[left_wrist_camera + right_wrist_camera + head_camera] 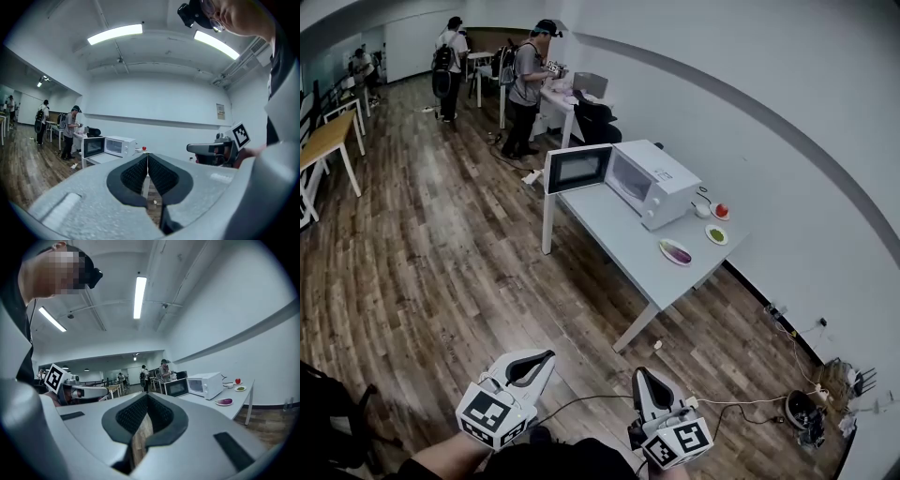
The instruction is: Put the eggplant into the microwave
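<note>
Left gripper (546, 357): jaws together, empty, 7 o'clock in head view. Right gripper (640, 373): jaws also pressed together, empty, 6 o'clock. Eggplant (676, 251) on plate (664, 246) on worktop (619, 234), well apart from both grippers, 5 o'clock of microwave (656, 178); door (577, 169) open. Step, judged: approach, part right jaws, grip eggplant mid-body. Right gripper view shows eggplant; left gripper view doesn't.

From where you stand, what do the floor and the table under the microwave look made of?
Floor: wood or wood-look laminate, brown planks with a slight sheen. Table: smooth matte grey top, likely laminate; thin white legs, probably metal.
</note>
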Motion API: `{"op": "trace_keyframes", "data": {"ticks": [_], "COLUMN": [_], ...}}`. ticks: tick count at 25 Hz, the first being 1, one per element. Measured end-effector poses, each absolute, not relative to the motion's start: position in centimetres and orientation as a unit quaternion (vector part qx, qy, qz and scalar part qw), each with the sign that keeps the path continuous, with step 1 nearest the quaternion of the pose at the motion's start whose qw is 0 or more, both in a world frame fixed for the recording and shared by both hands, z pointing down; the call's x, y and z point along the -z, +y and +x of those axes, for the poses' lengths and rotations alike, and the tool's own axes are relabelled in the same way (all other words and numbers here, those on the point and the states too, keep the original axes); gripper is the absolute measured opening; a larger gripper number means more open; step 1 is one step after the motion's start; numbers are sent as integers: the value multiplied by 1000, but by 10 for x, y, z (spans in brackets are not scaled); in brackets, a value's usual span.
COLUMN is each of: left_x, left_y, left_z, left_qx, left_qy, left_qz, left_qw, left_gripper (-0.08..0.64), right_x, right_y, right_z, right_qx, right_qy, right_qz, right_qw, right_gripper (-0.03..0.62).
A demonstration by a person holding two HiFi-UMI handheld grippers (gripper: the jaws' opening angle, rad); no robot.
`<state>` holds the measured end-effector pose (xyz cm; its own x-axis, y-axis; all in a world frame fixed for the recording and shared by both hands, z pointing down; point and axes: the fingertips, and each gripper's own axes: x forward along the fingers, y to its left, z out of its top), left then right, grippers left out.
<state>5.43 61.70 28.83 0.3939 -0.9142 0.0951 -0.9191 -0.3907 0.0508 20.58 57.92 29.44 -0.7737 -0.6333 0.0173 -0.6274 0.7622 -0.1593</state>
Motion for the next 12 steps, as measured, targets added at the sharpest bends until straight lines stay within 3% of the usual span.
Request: {"op": "trace_keyframes", "data": {"ticks": [12], "left_x": [-299], "left_y": [567], "left_z": [36], "left_qx": [-33], "left_qy": [-546], "left_qz": [836], "left_qw": [52], "left_gripper": [9], "right_x": [-299], "right_y": [533], "right_z": [187], "right_qx": [65], "right_qy": [936], "right_qz": [-344], "right_qw": [16], "right_gripper": [17]}}
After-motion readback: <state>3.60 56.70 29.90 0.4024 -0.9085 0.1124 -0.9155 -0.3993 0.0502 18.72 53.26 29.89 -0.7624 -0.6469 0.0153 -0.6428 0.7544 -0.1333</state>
